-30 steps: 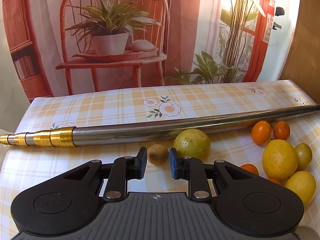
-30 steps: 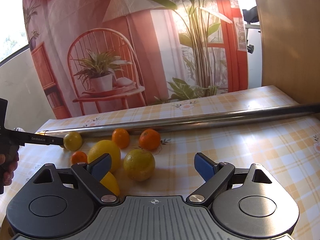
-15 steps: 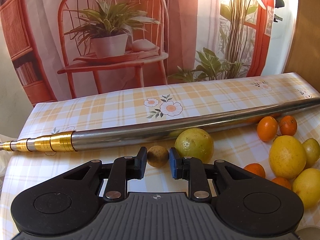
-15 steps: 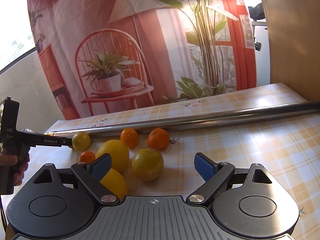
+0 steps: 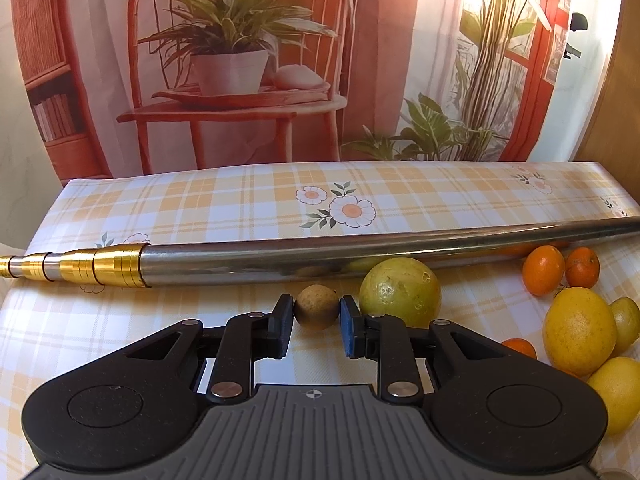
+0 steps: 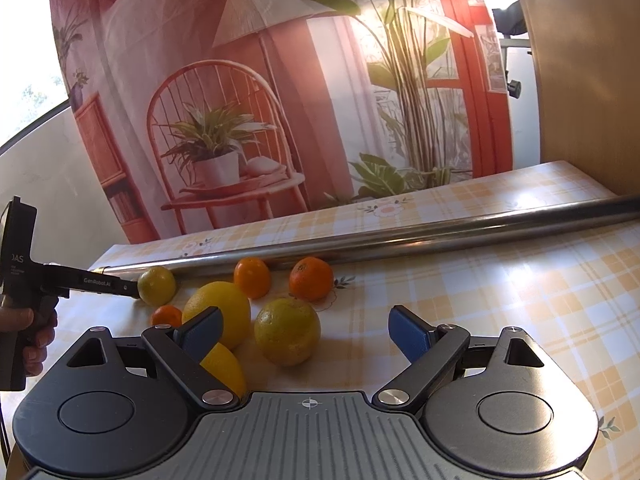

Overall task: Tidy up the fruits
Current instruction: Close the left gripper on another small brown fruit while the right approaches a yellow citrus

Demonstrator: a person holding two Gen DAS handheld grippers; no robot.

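A small brown round fruit (image 5: 316, 307) lies on the checked tablecloth (image 5: 224, 200), just in front of a long metal pole (image 5: 360, 254). My left gripper (image 5: 316, 314) is open only a little, with one fingertip close on each side of that fruit. A large yellow-green fruit (image 5: 400, 292) sits right beside it. To the right lie two oranges (image 5: 543, 270) and a big yellow lemon (image 5: 579, 330). My right gripper (image 6: 305, 314) is wide open above a yellow-green fruit (image 6: 287, 336) and holds nothing.
The pole (image 6: 400, 242) runs across the table behind the fruit and has a gold telescopic end (image 5: 100, 270) at the left. In the right wrist view, a hand (image 6: 28, 336) holds the left gripper. A wooden panel (image 6: 580, 80) stands at the right.
My left gripper has moved forward, so the brown fruit now sits between its fingertips; the finger gap is unchanged. The right gripper has shifted slightly and stays open.
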